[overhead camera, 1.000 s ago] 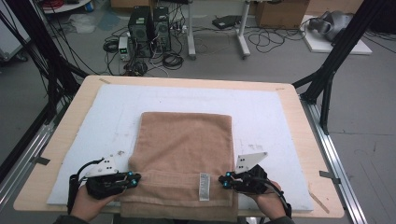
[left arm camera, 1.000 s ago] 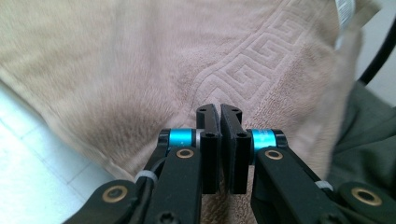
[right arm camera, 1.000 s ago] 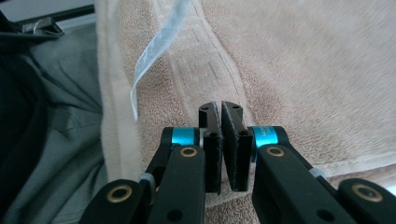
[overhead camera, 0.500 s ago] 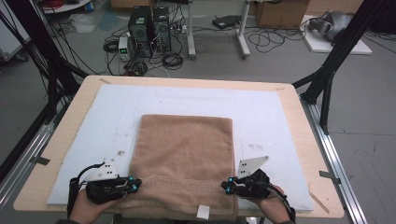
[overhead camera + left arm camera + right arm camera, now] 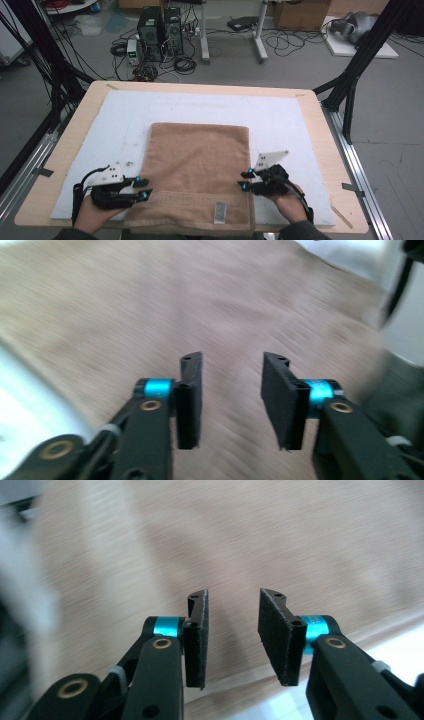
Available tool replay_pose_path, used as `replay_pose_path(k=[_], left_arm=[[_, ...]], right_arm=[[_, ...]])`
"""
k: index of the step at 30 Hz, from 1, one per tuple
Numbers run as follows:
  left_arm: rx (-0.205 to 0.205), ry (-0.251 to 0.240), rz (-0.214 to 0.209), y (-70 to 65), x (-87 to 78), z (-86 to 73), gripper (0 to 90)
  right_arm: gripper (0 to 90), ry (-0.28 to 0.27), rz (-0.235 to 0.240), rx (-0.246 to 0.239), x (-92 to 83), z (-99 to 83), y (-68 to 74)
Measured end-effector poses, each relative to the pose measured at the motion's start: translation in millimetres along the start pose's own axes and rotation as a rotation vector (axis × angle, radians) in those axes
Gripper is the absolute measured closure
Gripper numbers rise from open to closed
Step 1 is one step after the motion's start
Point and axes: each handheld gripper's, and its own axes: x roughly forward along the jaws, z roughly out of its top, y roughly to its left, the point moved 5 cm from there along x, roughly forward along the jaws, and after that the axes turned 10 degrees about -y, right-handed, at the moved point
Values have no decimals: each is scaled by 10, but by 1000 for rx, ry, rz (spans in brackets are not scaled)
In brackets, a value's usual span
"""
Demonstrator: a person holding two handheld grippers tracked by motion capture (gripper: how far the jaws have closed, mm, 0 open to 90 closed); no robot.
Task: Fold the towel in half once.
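My left gripper [image 5: 142, 189] sits at the left edge of the brown towel [image 5: 197, 170], close to its near end, and my right gripper [image 5: 243, 180] sits at the towel's right edge, a little farther from me than the left one. Both point inward toward each other across the cloth.

In the left gripper view my left gripper [image 5: 231, 390] has its jaws spread, with a clear gap between the pads; they have just been opening, and nothing is between them. The towel [image 5: 200, 305] lies below and ahead of the pads, blurred. Off to that gripper's left a strip of the white mat [image 5: 25, 410] shows past the towel's edge.

In the right gripper view my right gripper [image 5: 232, 630] is likewise spread; its jaws have just been opening and the gap between the pads is free of cloth. The towel [image 5: 250, 540] spreads out ahead of it, and its edge runs just under the pads, with the white mat [image 5: 280, 700] on the near side.

The towel lies folded and flat on the white mat [image 5: 295, 120], which covers most of the bench [image 5: 75, 135]. Between my two grippers, nearer to me, a small white label [image 5: 219, 212] lies on the towel's patterned border band.
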Motion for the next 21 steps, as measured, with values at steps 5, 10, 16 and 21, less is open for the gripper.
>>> replay_pose_path(k=[5, 10, 16, 21], left_arm=[[-20, -28, 173, 574, 326, 214, 540], [-61, 28, 325, 1075, 639, 188, 501], [-172, 70, 399, 1433, 882, 84, 482], [-197, 68, 344, 1456, 994, 113, 821]], right_arm=[[540, -17, -122, 15, 181, 254, -617], [444, 13, -233, 73, 374, 275, -1093], [444, 50, -275, 103, 608, 186, -1360], [814, 40, -172, 138, 721, 197, -1386]])
